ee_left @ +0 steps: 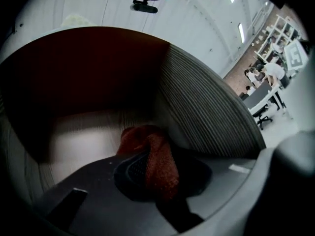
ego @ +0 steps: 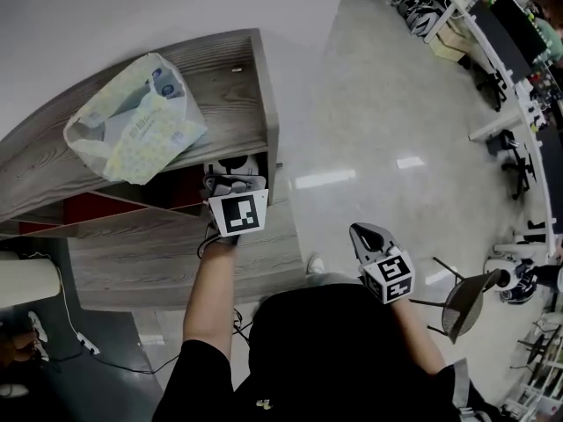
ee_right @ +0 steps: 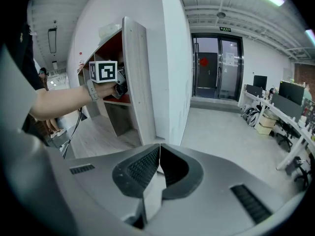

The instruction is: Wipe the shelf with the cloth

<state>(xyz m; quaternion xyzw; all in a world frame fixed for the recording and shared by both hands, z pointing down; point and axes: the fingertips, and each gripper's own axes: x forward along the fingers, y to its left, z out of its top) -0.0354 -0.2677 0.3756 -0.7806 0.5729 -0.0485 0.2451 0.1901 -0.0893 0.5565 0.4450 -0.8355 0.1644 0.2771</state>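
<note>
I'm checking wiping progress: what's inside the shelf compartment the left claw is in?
The left claw, shut on a red cloth, over the shelf floor. The claw hides what lies beneath it.

From the head, steeply down over the shelf (ego: 224, 73) top and the pale floor (ego: 378, 130). From the left tongs (ego: 234, 172), very close, straight into a red-backed shelf compartment, side wall filling the right. From the right tongs (ego: 361, 234), farther back, level toward the shelf's end panel and an office hall. Shared with the head view: shelf end, left tongs, floor
</note>
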